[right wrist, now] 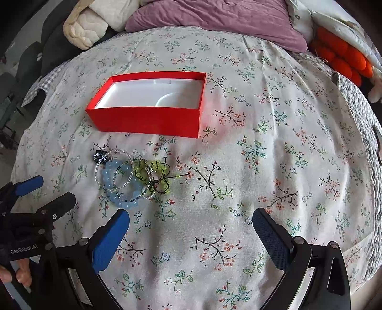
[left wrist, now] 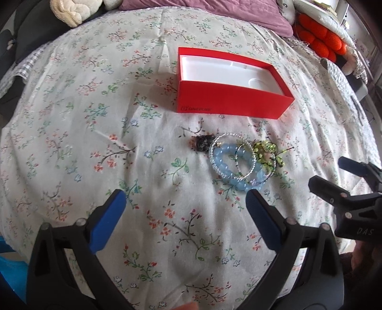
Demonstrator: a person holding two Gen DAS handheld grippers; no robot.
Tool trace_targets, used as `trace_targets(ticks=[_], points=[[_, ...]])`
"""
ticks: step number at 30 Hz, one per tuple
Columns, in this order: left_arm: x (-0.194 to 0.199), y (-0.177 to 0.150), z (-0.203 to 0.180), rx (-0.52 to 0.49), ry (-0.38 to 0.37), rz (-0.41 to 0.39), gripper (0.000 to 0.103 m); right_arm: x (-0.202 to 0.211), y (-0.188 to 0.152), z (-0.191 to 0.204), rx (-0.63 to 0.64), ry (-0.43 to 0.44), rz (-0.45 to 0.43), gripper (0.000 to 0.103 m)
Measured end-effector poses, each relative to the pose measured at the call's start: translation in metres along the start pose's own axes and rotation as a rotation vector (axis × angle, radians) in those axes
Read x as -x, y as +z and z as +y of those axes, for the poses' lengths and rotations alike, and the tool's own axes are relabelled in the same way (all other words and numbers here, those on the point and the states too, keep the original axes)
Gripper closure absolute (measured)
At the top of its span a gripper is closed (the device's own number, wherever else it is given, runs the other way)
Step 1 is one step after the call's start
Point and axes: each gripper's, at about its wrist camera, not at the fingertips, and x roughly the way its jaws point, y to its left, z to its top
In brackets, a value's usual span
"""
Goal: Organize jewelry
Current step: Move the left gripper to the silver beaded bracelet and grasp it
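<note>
The left gripper [left wrist: 185, 207] hovered over the bed with its blue-padded jaws spread wide and nothing between them. The right gripper [right wrist: 191, 226] hung beside it, jaws likewise spread and empty. Both pointed steeply down at the floral-print bedspread [left wrist: 95, 119], probably so that each camera could take in the whole pile before either committed to a pick.

Just beyond the tip of the left gripper's right-hand jaw, and just beyond the right gripper's left-hand jaw, lay the jewelry in one overlapping heap, so it sat roughly between the two tools. Nearest the jaws was a pale blue beaded bracelet [left wrist: 238, 171]. Thin silver beaded bangles [left wrist: 222, 143] lay across it, and a yellow-green beaded bracelet on black cord [left wrist: 265, 152] was tangled in at the side towards the right gripper. A small dark beaded piece [left wrist: 203, 143] sat at the heap's far side, towards the left gripper, touching or nearly touching a bangle. Because the loops crossed one another, lifting one would likely drag its neighbours, so an outer piece looked the easier first pick.

Farther out from the jaws, past the heap, stood an open red rectangular cardboard box with a white moulded liner [left wrist: 229, 100]. It held nothing visible; no jewelry had gone into it yet. It seemed placed there as the destination, within easy reach of both tools.

Beyond the box were a mauve pillow [right wrist: 214, 21] and an orange knobbly cushion [left wrist: 320, 35].
</note>
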Motion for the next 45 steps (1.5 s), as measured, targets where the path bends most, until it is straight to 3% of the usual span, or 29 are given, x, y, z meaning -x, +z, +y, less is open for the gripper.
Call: trace_targets(ticks=[10,15,18,20,21,37,45], points=[[-0.031,0.029,0.005,0.037,-0.188,0.052,0.046,-0.022,0.025,-0.021,-0.065,0.104,0.063,0.003],[-0.048,0.032,-0.006,0.050,-0.212,0.100,0.062,-0.034,0.028,-0.024,-0.110,0.170,0.101,0.005],[-0.054,0.033,-0.013,0.040,-0.196,0.109,0.073,-0.037,0.029,-0.020,-0.109,0.193,0.112,0.014],[-0.055,0.034,-0.016,0.037,-0.180,0.109,0.092,-0.039,0.031,-0.017,-0.106,0.205,0.118,0.016],[-0.056,0.035,-0.017,0.038,-0.169,0.108,0.095,-0.041,0.031,-0.015,-0.103,0.210,0.120,0.019],[-0.013,0.030,0.011,0.025,-0.097,0.005,0.099,-0.051,0.032,0.013,-0.112,0.326,0.177,0.073],[-0.022,0.017,0.017,0.009,-0.068,0.035,0.098,-0.064,0.026,0.026,-0.129,0.337,0.240,0.074]])
